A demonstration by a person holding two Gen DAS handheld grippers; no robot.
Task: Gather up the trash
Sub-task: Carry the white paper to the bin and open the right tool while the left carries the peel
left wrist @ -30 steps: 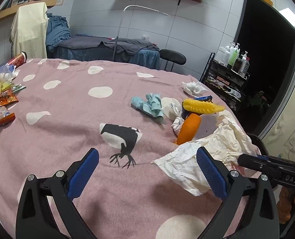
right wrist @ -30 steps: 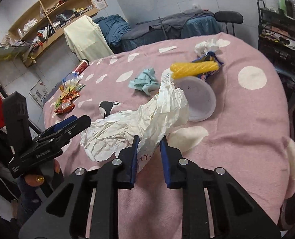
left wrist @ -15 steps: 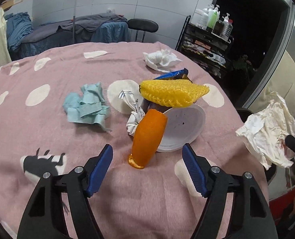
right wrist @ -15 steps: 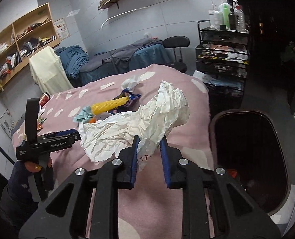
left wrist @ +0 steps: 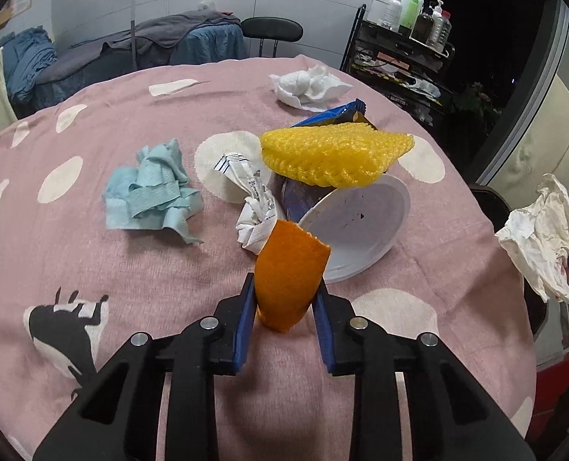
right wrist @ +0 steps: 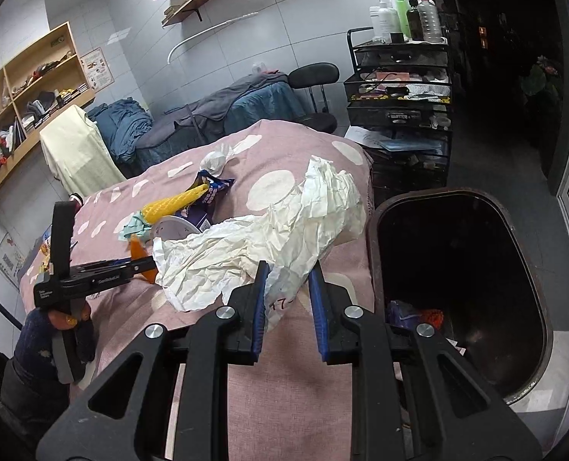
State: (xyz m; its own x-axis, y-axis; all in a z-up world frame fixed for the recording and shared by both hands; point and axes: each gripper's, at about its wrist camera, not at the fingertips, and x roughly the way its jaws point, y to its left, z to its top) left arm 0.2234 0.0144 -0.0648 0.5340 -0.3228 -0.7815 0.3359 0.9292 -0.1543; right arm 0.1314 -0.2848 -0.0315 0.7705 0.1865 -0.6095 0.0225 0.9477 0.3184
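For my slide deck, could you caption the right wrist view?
Right gripper holds crumpled paper beside the open trash bin.

Looks like a massage or beauty treatment room I work in: tiled walls, a massage bed (right wrist: pixel 223 115) draped in blue and grey covers, a black trolley (right wrist: pixel 399 88) topped with pump bottles (right wrist: pixel 399 7), wooden wall shelves (right wrist: pixel 27 88), 1 stool (left wrist: pixel 272 30).

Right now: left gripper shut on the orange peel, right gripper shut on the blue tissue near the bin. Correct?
Not quite. The right gripper is shut on the crumpled white paper, not the blue tissue, which lies on the table; the right wrist view shows this. The rest holds: left gripper shut on the orange peel, bin beside the paper.
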